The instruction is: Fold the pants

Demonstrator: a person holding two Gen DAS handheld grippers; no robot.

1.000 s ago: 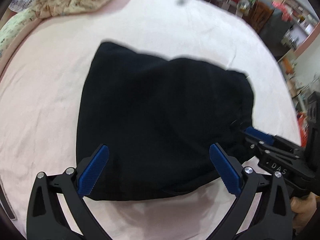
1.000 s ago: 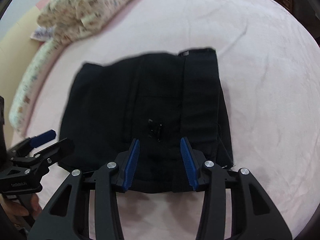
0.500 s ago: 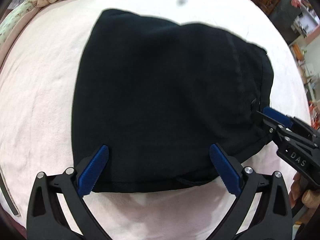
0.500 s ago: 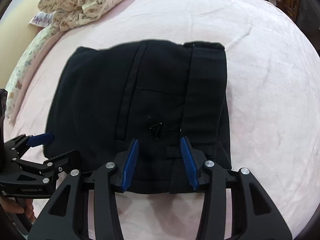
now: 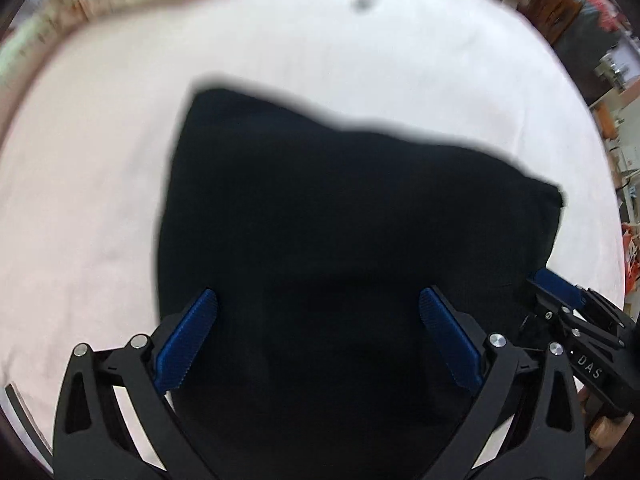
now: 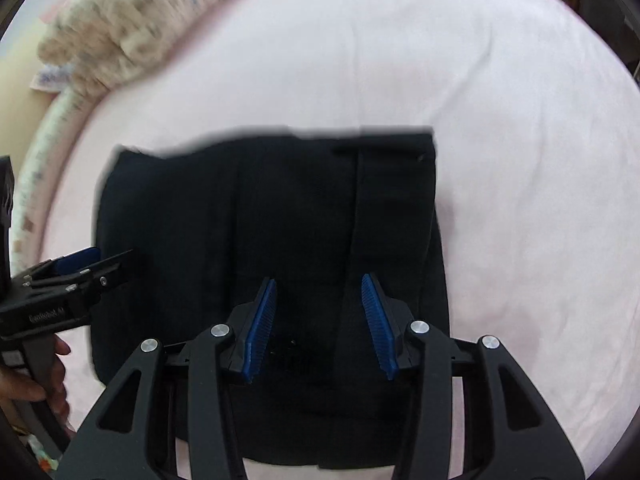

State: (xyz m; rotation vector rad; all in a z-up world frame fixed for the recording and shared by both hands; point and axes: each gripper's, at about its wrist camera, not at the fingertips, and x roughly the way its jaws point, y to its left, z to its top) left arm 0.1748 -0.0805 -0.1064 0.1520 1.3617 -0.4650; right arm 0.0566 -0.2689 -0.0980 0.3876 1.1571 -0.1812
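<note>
The black pants (image 5: 340,248) lie folded into a squarish stack on the pink bed, also in the right wrist view (image 6: 280,216). My left gripper (image 5: 318,316) is wide open over the stack's near edge, holding nothing. My right gripper (image 6: 318,300) is partly open over the waistband side, with no cloth between its fingers. The right gripper shows at the right of the left wrist view (image 5: 560,292). The left gripper shows at the left of the right wrist view (image 6: 76,260).
The pink bed sheet (image 6: 520,160) surrounds the pants. A floral quilt and pillows (image 6: 132,28) lie at the bed's far left. Shelves and furniture (image 5: 592,32) stand beyond the bed's right side.
Both cameras have moved forward and low over the near edge of the stack. The frames are now blurred by motion. The jaws keep the same openings.
</note>
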